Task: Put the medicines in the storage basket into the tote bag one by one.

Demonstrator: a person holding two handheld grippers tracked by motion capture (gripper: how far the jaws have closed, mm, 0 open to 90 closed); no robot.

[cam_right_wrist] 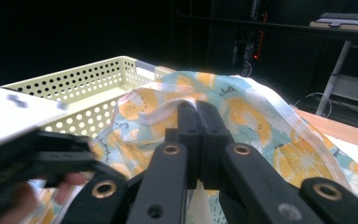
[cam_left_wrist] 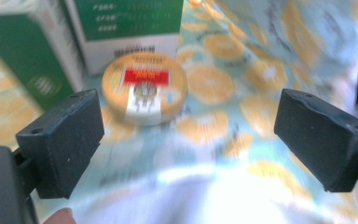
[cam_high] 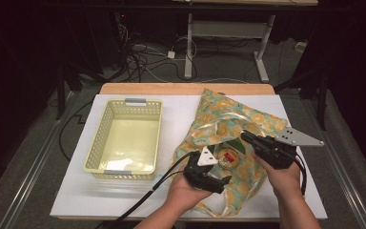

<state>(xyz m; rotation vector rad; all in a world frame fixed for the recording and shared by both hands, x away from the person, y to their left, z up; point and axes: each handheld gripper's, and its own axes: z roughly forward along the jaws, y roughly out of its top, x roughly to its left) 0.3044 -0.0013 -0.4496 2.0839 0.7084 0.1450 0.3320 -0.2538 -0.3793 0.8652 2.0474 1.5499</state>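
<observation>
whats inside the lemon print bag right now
In the bag, held open by the right gripper pinching its rim, lie a round yellow tin with a red label and two green-and-white boxes behind it. Anything deeper is covered by fabric.

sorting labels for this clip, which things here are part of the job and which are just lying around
In the job:
- printed bag, rim pinched by right gripper
- round tin inside it
- green box inside it
- left gripper, open
- yellow basket, probably

Lying about:
- floor cables
</observation>
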